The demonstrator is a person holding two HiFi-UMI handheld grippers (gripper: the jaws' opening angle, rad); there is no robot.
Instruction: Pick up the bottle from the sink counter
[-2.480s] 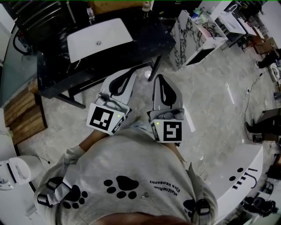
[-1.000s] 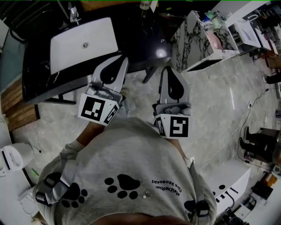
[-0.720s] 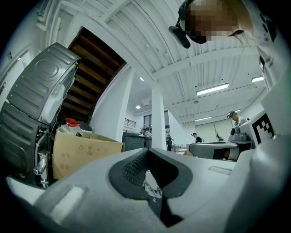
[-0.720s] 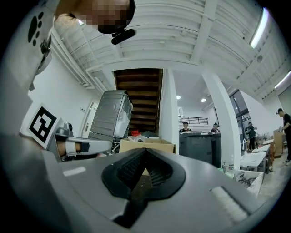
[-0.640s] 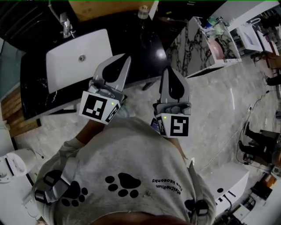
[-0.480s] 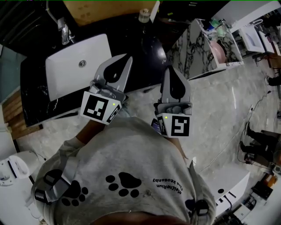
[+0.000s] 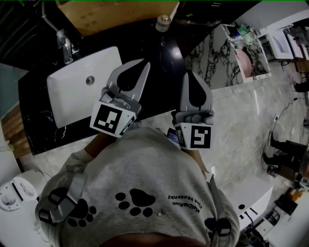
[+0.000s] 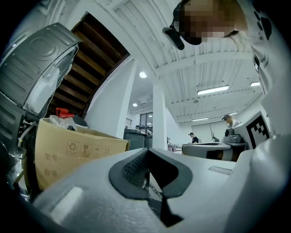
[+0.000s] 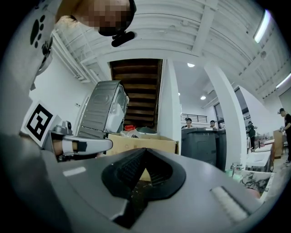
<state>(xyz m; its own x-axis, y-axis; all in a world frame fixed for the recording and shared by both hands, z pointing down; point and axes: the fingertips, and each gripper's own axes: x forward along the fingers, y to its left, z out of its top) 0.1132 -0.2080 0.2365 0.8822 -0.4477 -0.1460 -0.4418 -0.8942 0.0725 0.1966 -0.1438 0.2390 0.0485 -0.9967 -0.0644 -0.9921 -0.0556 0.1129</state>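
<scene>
Both claws are sitting clenched and empty: left gripper (image 7: 144, 64) and right gripper (image 7: 188, 74), jaws together, nothing between the pads. I'm holding them side by side, about level, over the near part of the black counter (image 7: 166, 58).

Bottle (image 7: 163, 21) is standing upright at the counter's far edge, well ahead of the right gripper and just beside the cardboard box (image 7: 111, 14).

White sink (image 7: 72, 99) is sitting in the counter left of the left gripper, with the faucet (image 7: 63, 44) at its back rim. Marbled cabinet (image 7: 217, 53) is standing right of the counter, on a pale stone floor (image 7: 241, 118).

Gripper views are showing the room: white ribbed ceiling (image 9: 182, 27) with a strip light (image 9: 266, 22), dark staircase (image 9: 136, 91), white pillar (image 9: 170, 109), grey bins (image 9: 200, 141), and people standing far back.
</scene>
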